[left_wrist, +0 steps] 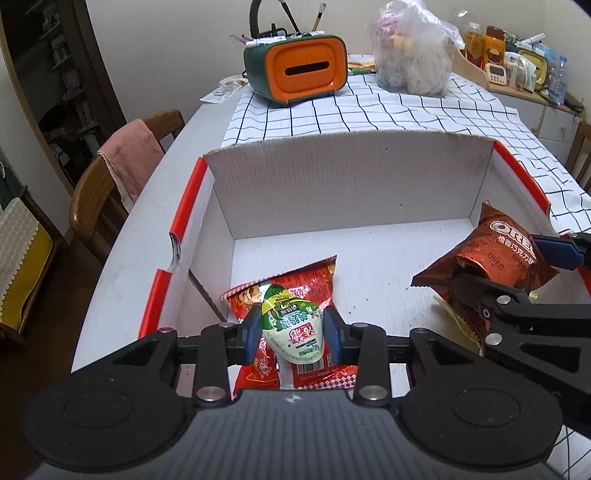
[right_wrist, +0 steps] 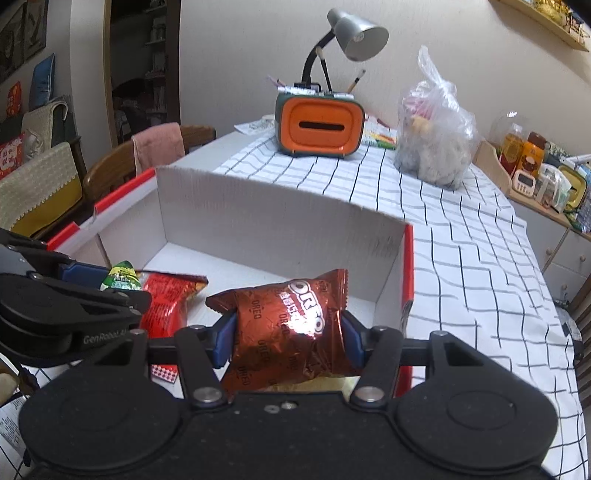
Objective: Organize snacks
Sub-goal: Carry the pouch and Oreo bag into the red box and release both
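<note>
Hand-held gripper [right_wrist: 288, 338] tilted down, clamping Oreo pack [right_wrist: 288, 325]

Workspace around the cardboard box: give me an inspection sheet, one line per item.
Surface: table under a checked cloth.
Job's things: open cardboard box; red snack bag lying inside.
Clutter: orange tissue box, lamp, plastic bag.
Grippers: left tool shut on green-white packet; right tool shut on Oreo pack.
Cables: nothing seen.
Surroundings: chair with pink towel; crowded sideboard.
</note>
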